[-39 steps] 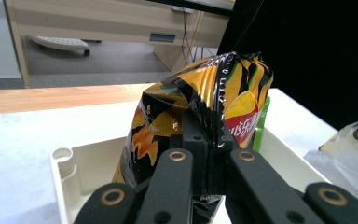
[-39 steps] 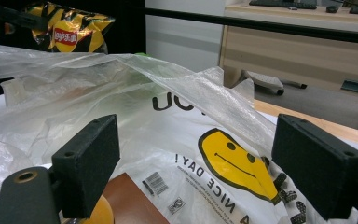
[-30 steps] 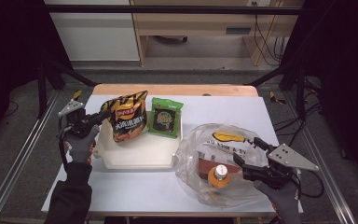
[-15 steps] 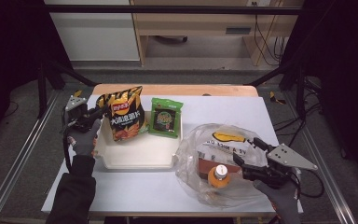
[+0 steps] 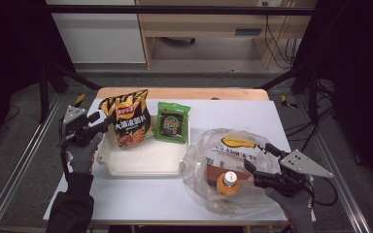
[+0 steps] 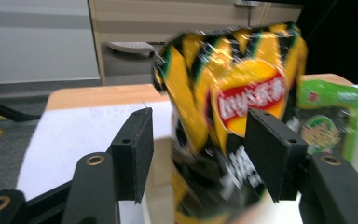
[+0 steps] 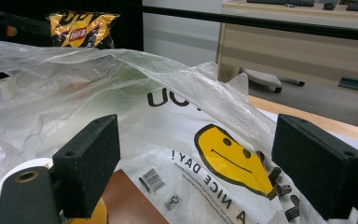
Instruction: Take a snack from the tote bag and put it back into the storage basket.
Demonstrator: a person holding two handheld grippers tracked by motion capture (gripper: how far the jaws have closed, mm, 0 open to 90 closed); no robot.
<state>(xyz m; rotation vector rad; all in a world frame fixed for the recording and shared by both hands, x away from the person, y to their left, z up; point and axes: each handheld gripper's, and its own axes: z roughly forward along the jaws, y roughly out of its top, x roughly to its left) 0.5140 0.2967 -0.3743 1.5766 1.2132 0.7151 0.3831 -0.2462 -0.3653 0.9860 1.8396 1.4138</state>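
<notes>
The left gripper [image 5: 103, 124] has just been opening its jaws to let go of the chip bag [image 5: 127, 121], which stands in the white tray [image 5: 141, 162] right in front of it, so next it should back away while the right gripper [image 5: 258, 160] waits open beside the plastic bag [image 5: 233, 145].

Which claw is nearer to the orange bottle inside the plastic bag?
The right claw: it sits just right of the orange bottle, at the plastic bag. The left claw is far across, beside the chips bag.
</notes>
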